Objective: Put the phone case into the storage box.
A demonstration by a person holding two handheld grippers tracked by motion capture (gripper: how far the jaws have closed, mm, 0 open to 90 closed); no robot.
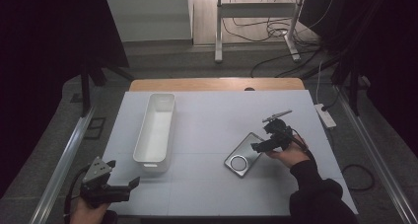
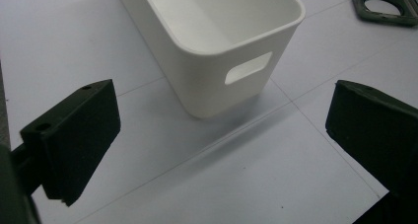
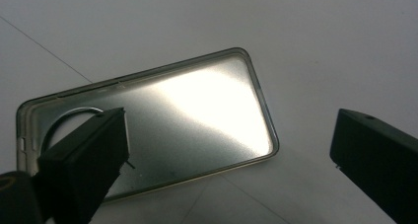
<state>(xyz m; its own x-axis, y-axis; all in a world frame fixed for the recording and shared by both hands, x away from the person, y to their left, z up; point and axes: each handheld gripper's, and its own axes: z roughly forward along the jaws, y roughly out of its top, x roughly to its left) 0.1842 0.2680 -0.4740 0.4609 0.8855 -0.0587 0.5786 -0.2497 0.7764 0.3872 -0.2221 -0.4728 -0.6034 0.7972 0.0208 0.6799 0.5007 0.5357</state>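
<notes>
A long white plastic bin [image 1: 155,128] with a handle slot stands empty on the left half of the white table. A silvery phone case [image 1: 243,156] with a round cut-out lies flat at the right of centre. My right gripper [image 1: 261,138] hovers open over the case's far right end; in the right gripper view its jaws straddle the case [image 3: 187,115], gripper [image 3: 231,135]. My left gripper [image 1: 123,173] is open near the front left corner, short of the bin's near end [image 2: 222,51], gripper [image 2: 222,113]. The case's corner [image 2: 384,7] shows at the top right there.
The white table top [image 1: 212,115] ends in a wooden strip [image 1: 217,84] at the back. A power strip [image 1: 325,115] and cables lie on the floor at the right. A metal stand [image 1: 256,17] is behind the table, with rails on both sides.
</notes>
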